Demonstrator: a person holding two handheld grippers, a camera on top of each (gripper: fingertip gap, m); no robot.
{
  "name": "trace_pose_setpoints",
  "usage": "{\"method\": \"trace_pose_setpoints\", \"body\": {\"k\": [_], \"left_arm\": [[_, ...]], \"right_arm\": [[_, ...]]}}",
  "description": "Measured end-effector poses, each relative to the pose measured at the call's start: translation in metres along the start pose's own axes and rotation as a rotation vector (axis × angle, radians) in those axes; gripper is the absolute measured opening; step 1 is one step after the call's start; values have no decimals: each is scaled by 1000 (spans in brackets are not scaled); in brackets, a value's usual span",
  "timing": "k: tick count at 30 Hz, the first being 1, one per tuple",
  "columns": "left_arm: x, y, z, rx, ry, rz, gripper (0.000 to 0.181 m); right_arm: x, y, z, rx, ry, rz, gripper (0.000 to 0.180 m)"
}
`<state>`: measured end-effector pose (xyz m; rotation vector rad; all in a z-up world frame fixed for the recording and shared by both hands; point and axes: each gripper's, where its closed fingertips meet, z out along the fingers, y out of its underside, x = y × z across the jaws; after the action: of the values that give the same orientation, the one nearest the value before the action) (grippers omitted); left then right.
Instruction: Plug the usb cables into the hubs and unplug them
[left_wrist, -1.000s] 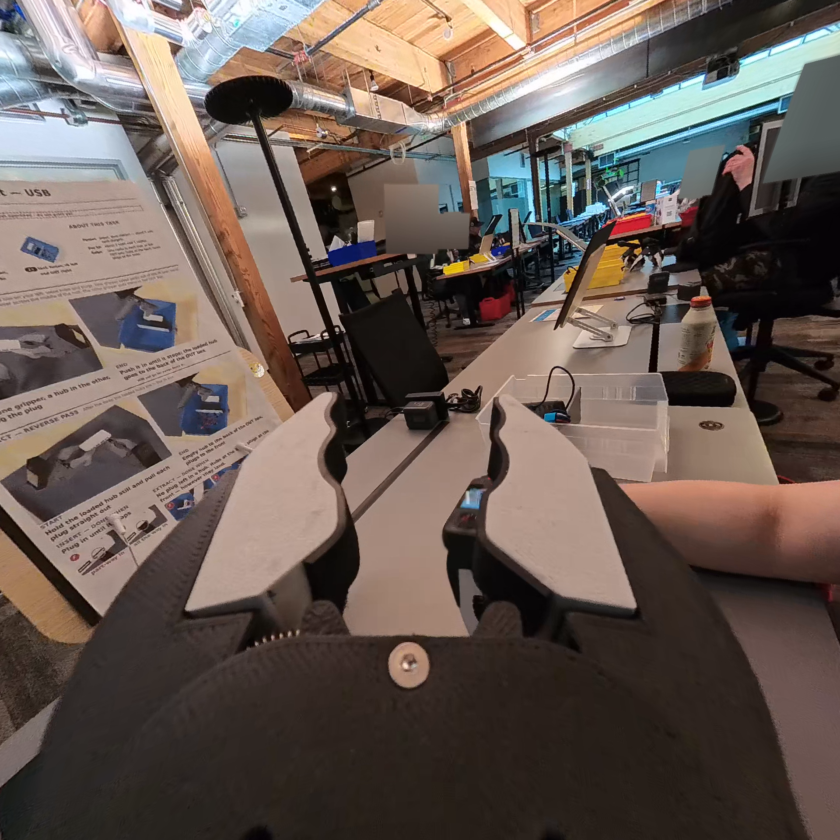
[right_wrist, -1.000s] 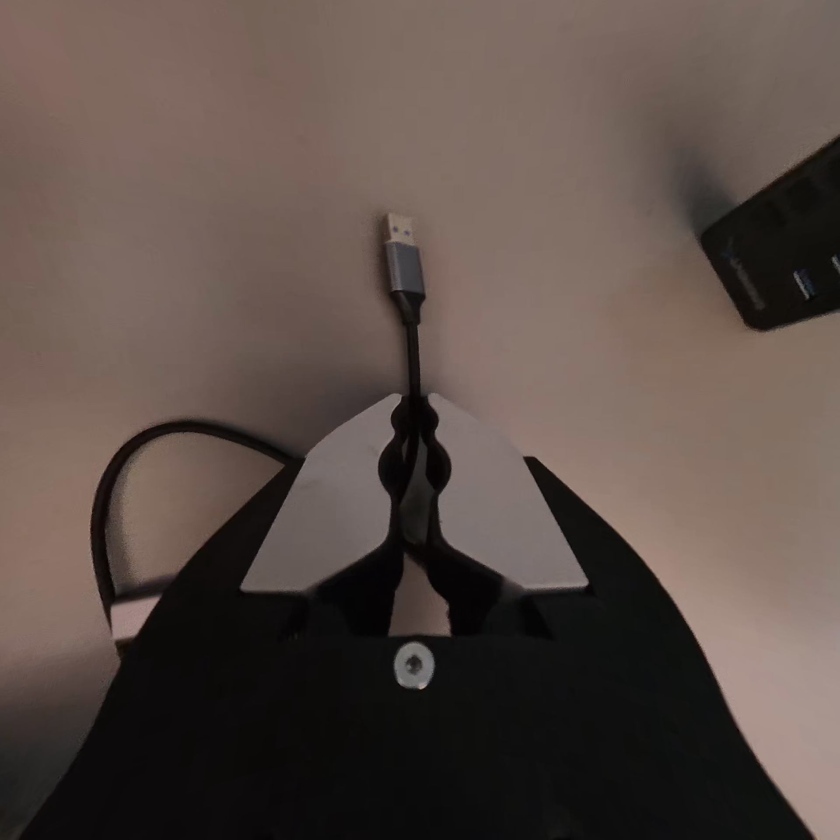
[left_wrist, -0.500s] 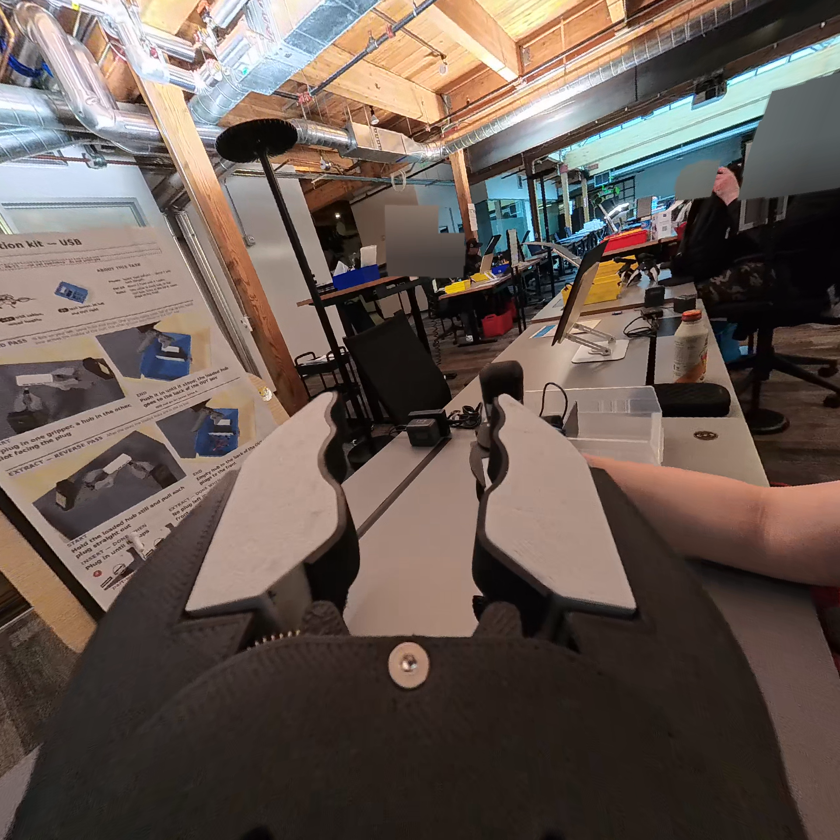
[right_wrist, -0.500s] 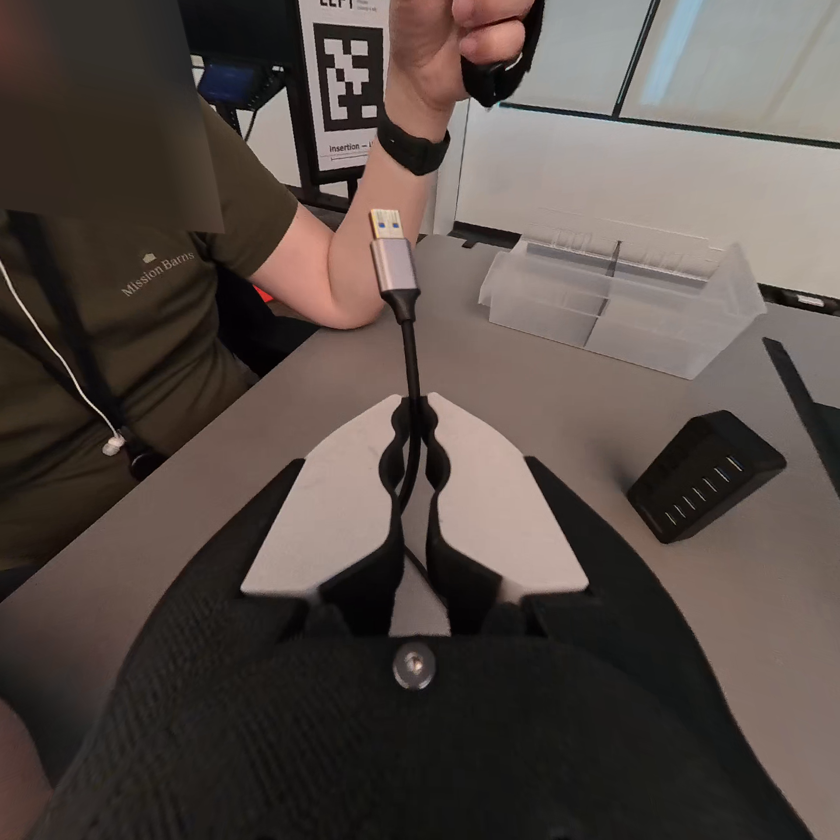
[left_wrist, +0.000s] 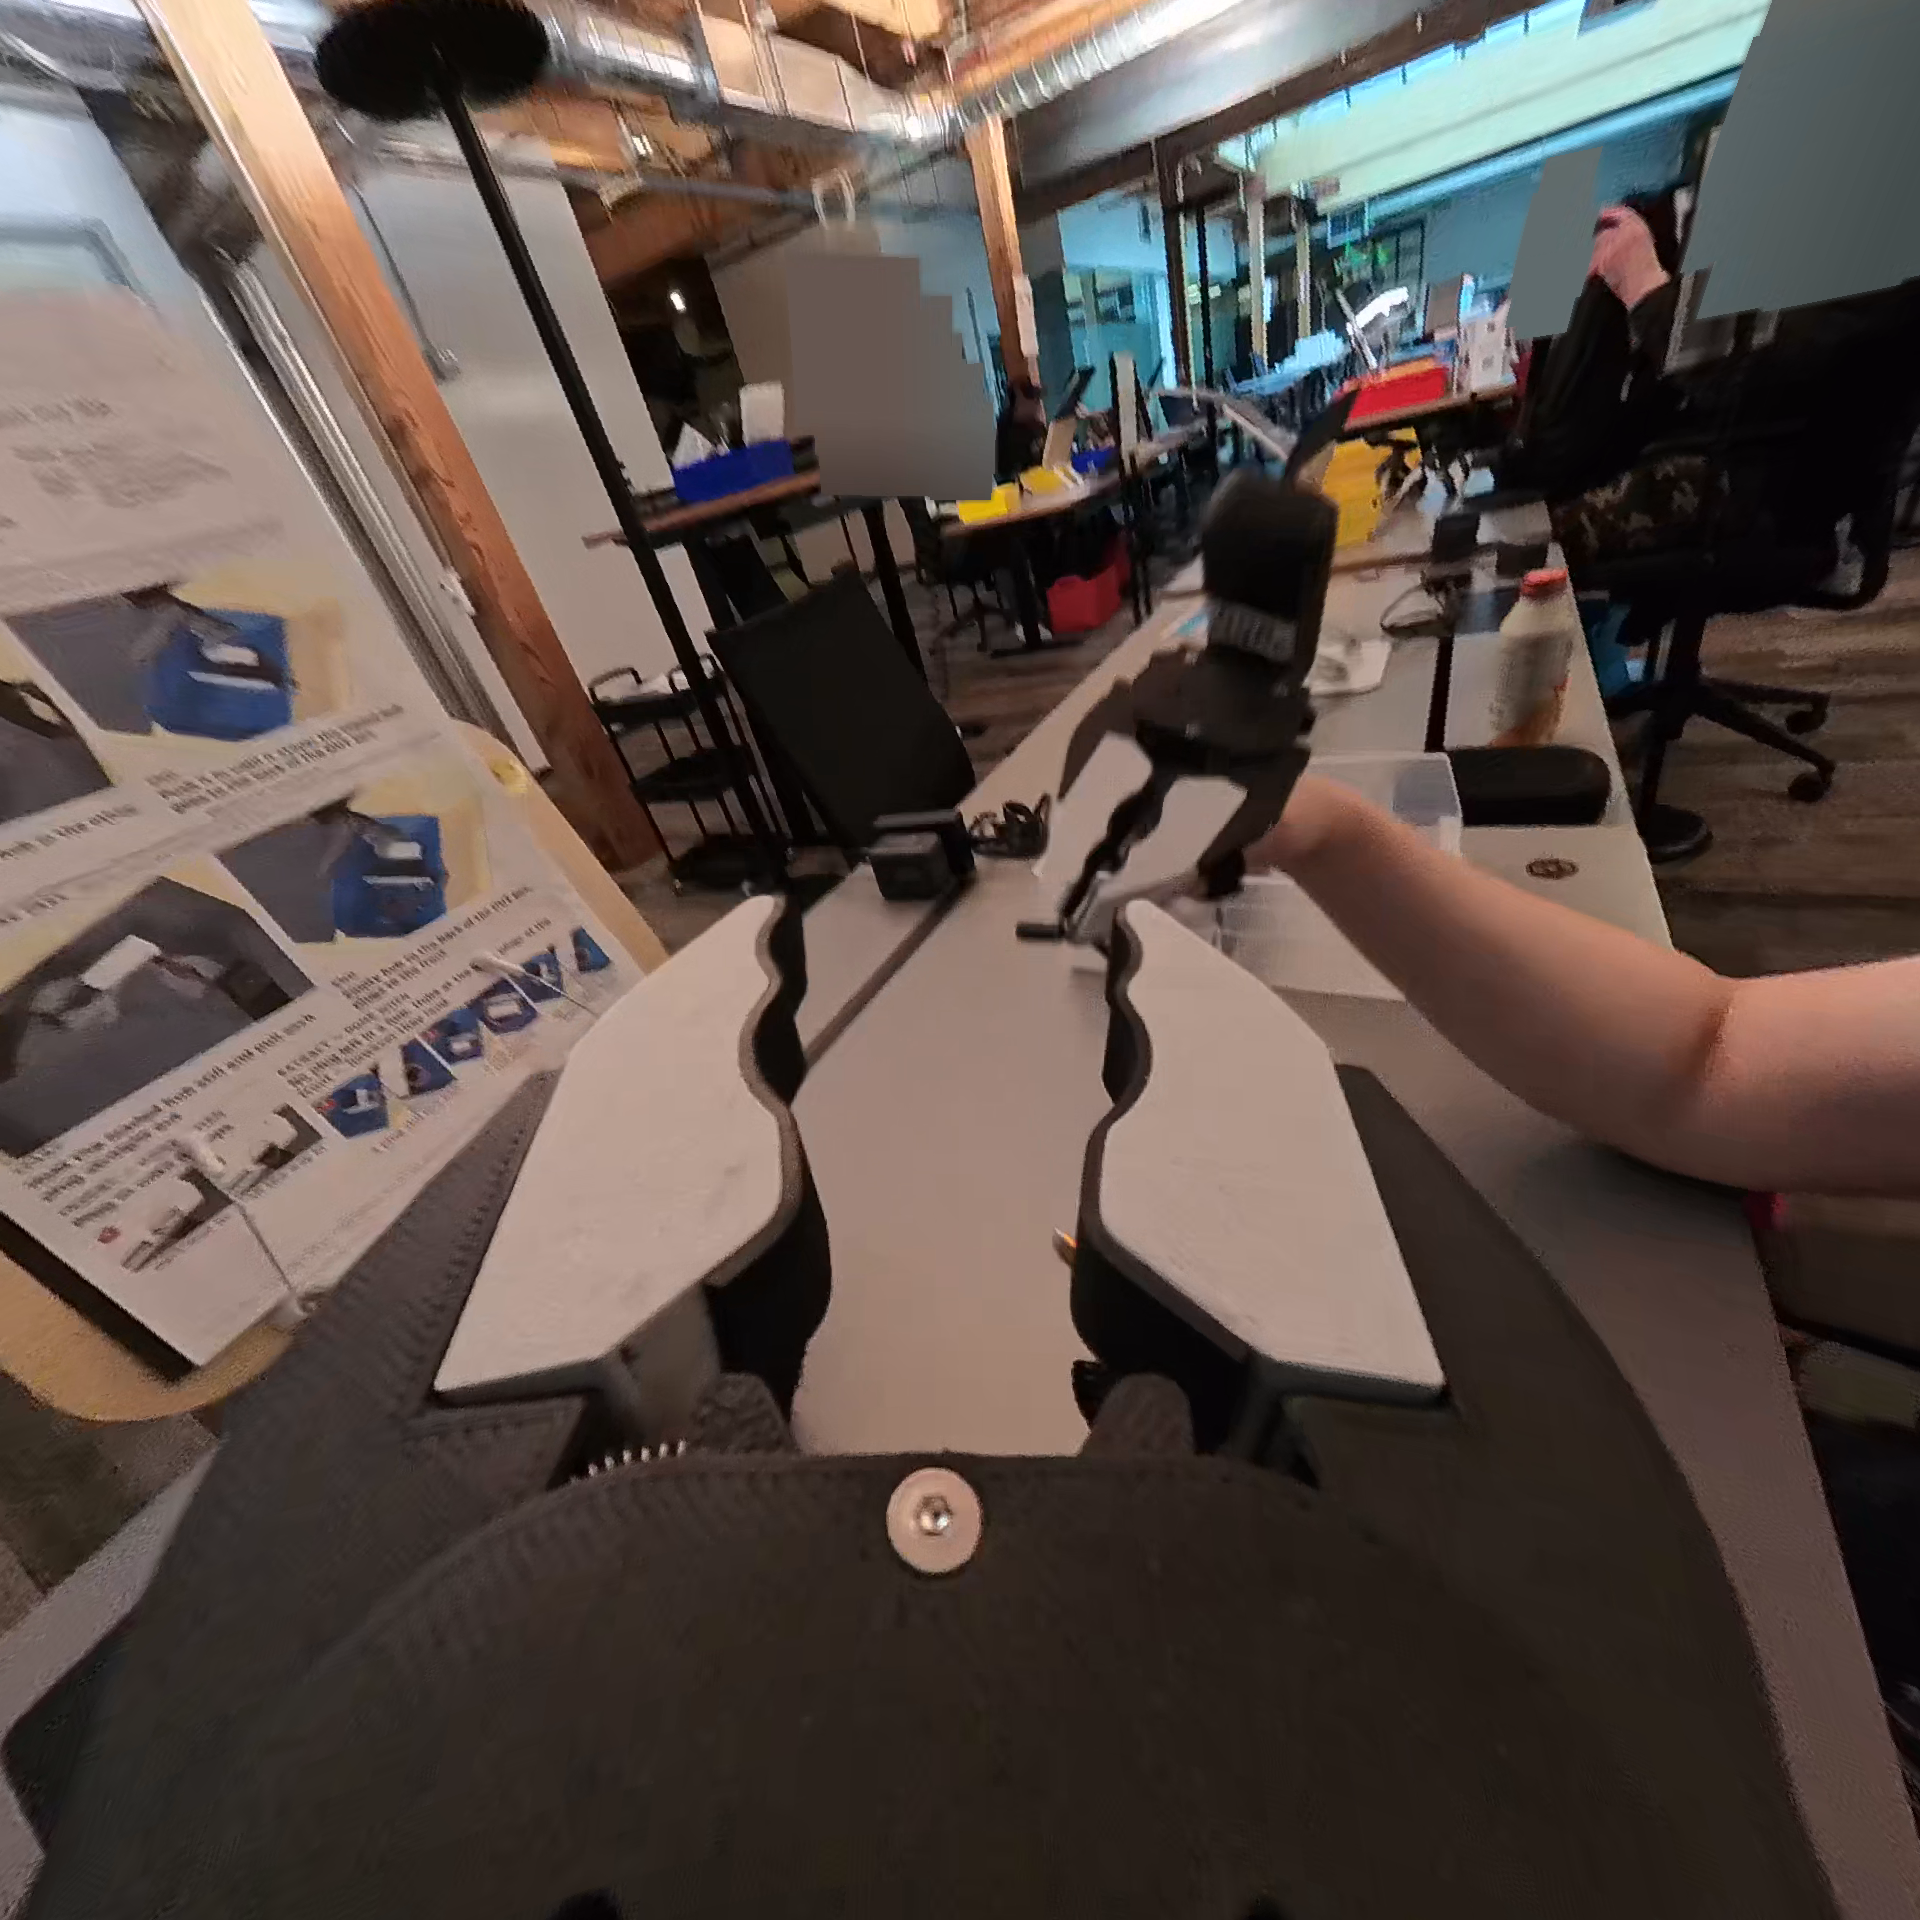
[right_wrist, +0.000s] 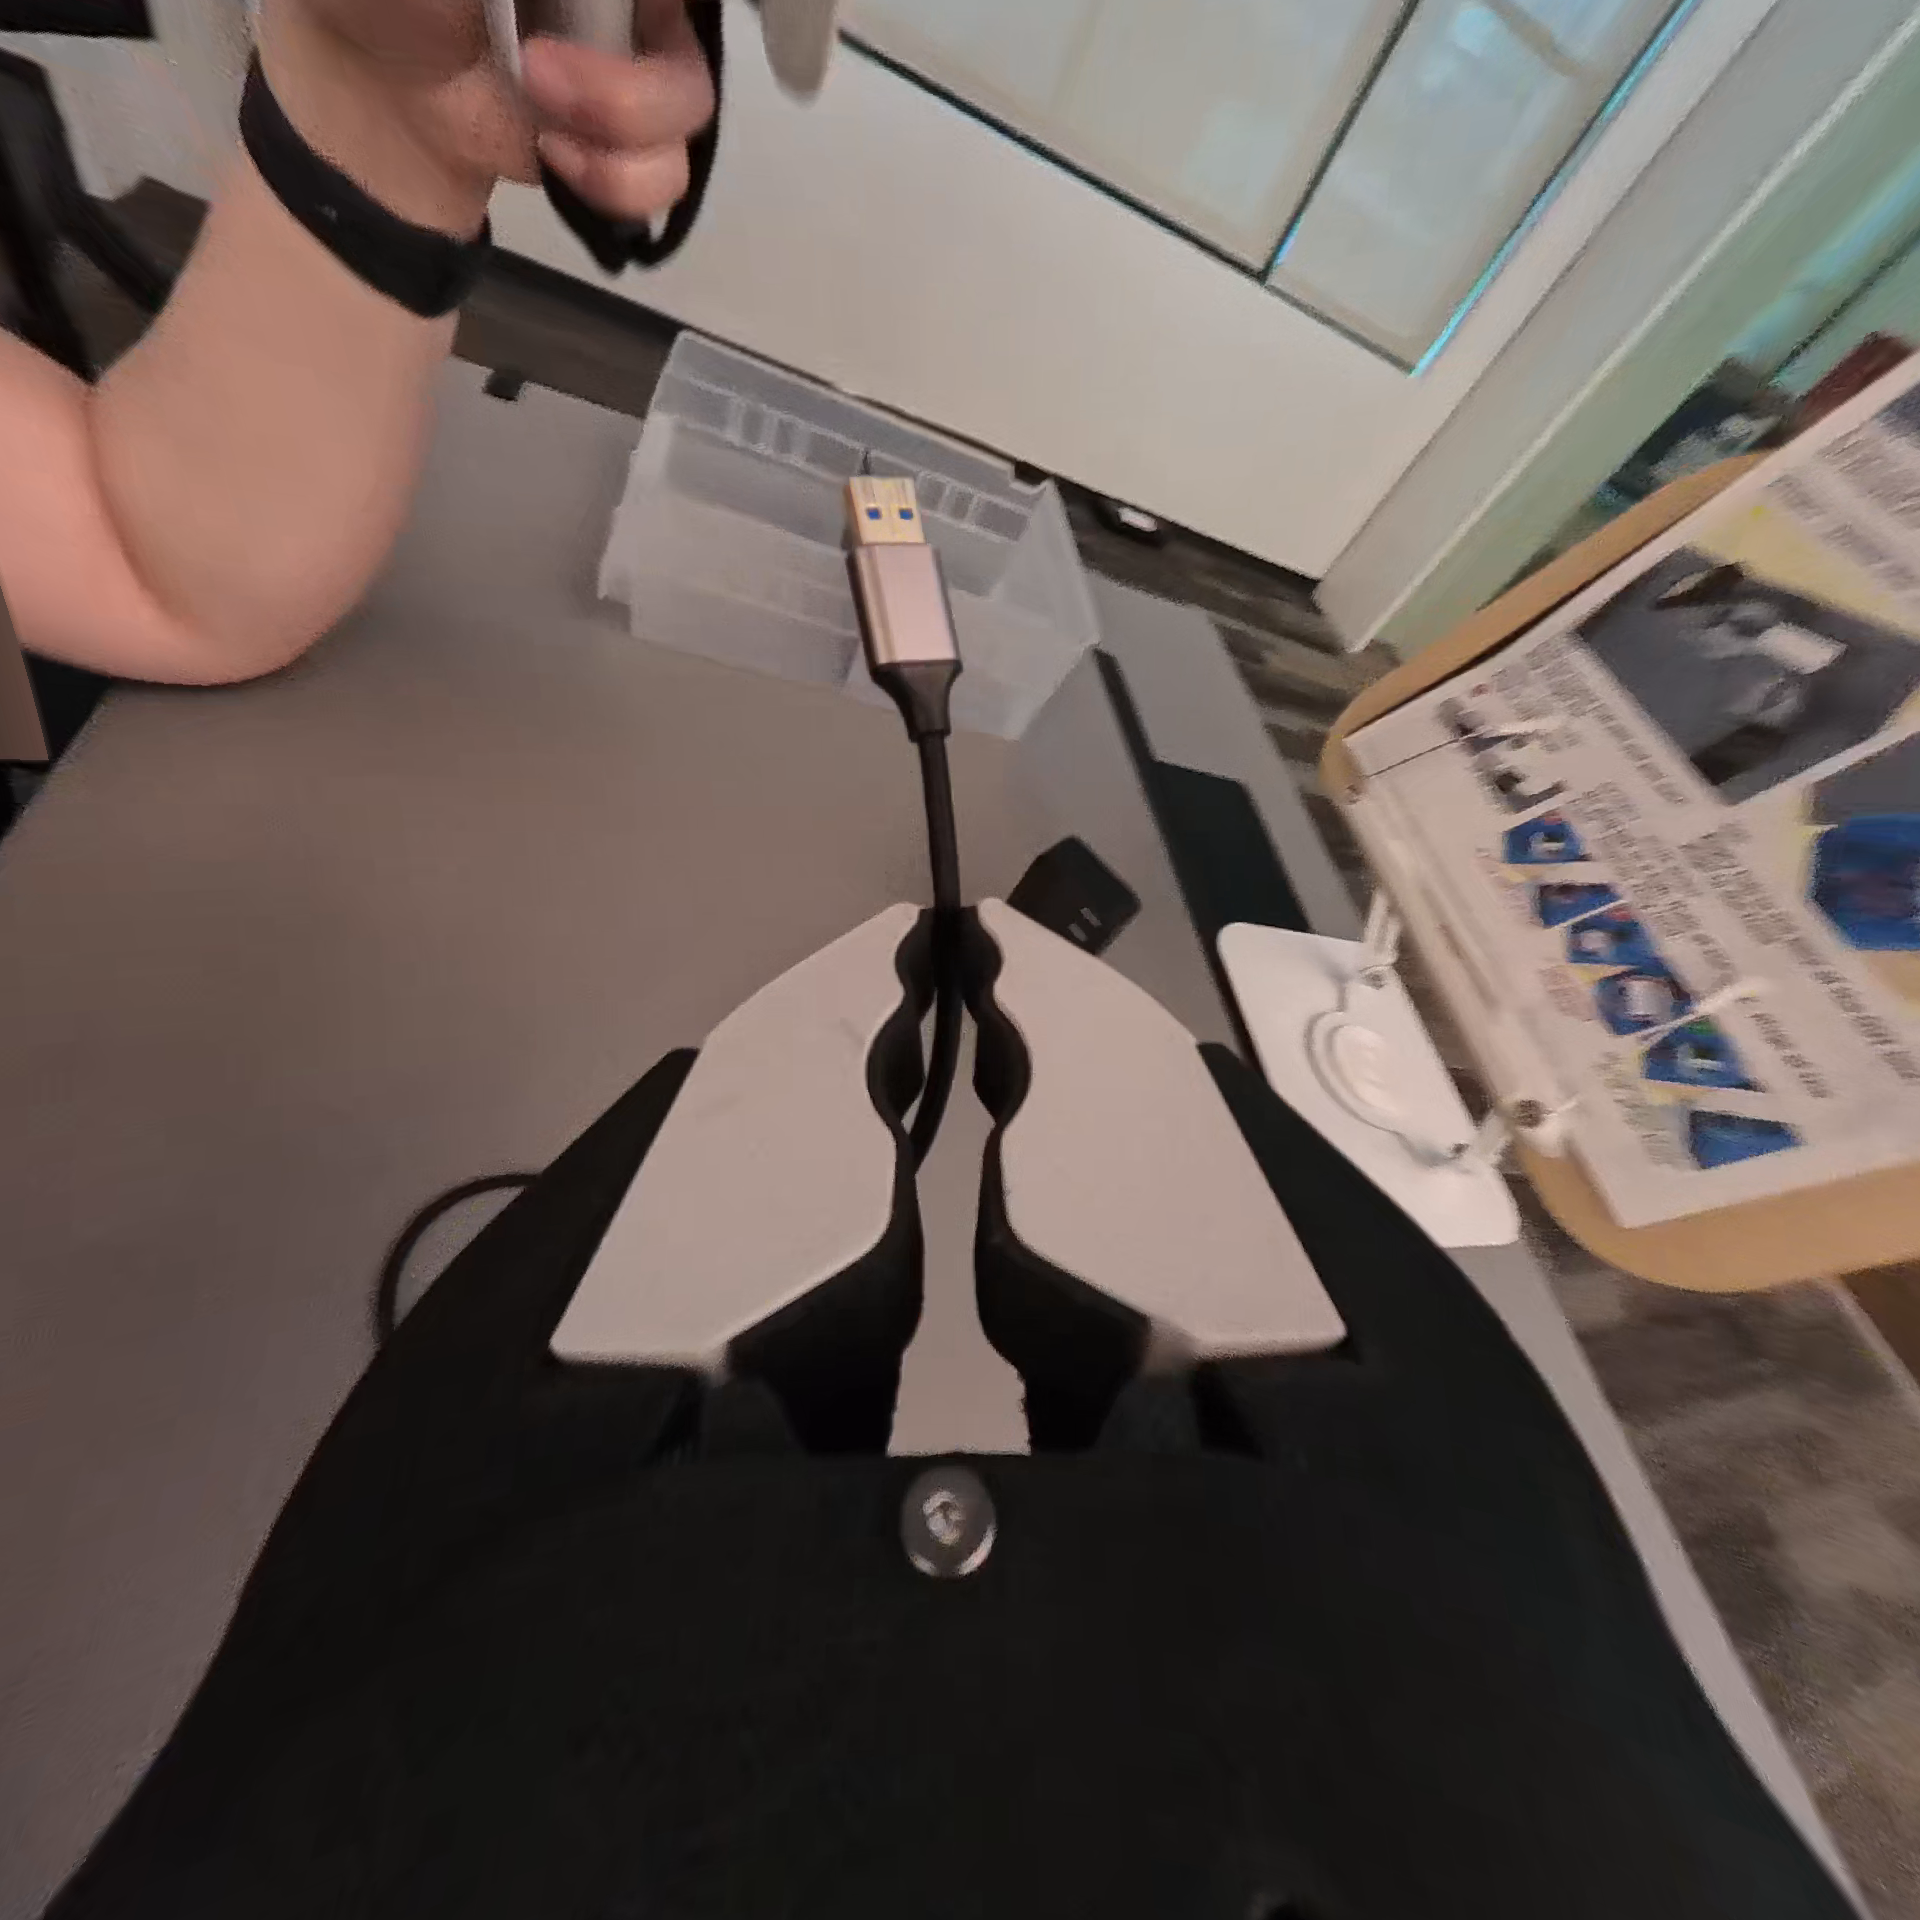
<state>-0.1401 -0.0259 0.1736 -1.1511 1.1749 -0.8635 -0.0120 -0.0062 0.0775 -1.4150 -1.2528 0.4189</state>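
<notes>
My right gripper (right_wrist: 951, 912) is shut on a black USB cable (right_wrist: 940, 821), held above the grey table (right_wrist: 436, 831). The cable's grey plug (right_wrist: 899, 592) sticks out past the fingertips, and the cable loops down at the lower left (right_wrist: 436, 1216). A black hub (right_wrist: 1075, 899) lies on the table, partly hidden behind the right finger. My left gripper (left_wrist: 951, 935) is open and empty, held above the table. In the left wrist view the right gripper (left_wrist: 1174, 800) shows just ahead, tilted down to the left with the cable in it.
A clear plastic box (right_wrist: 748, 520) stands behind the plug. An instruction sheet on a board (right_wrist: 1662, 883) leans on a white stand (right_wrist: 1371, 1070) at the table's edge; it also shows in the left wrist view (left_wrist: 260, 883). A small black box (left_wrist: 920, 868) and a bottle (left_wrist: 1527, 655) stand farther off. My hands' fingertips stand some 15 cm from each other. The black hub (right_wrist: 1075, 899) is closer to my right gripper, around 25 cm from its tips; the left tips are 30 cm off.
My right gripper has lifted off the table and swung toward the instruction sheet with the cable still in it, rising into the left wrist view. My left gripper stays open.
</notes>
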Motion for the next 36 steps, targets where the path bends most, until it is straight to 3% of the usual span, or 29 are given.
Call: {"method": "trace_pose_setpoints", "body": {"k": [3,8,13,15,21,26,36], "left_arm": [[3,17,18,-53,46,-13,59],[9,44,51,-99,119,19,65],[19,61,69,-139,205,-79,42],[20,65,74,-151,196,-66,44],[18,75,76,-201,179,-29,41],[20,75,71,-187,222,-13,17],[22,84,74,-246,214,29,17]], "right_arm": [[8,-14,-6,-22,119,-56,4],[4,-18,1,-109,181,-150,4],[1,-11,11,-172,183,-190,4],[-1,-10,16,-185,174,-196,4],[-5,-8,23,-204,159,-208,4],[-8,-11,24,-190,148,-203,4],[-9,-7,26,-210,139,-197,4]]}}
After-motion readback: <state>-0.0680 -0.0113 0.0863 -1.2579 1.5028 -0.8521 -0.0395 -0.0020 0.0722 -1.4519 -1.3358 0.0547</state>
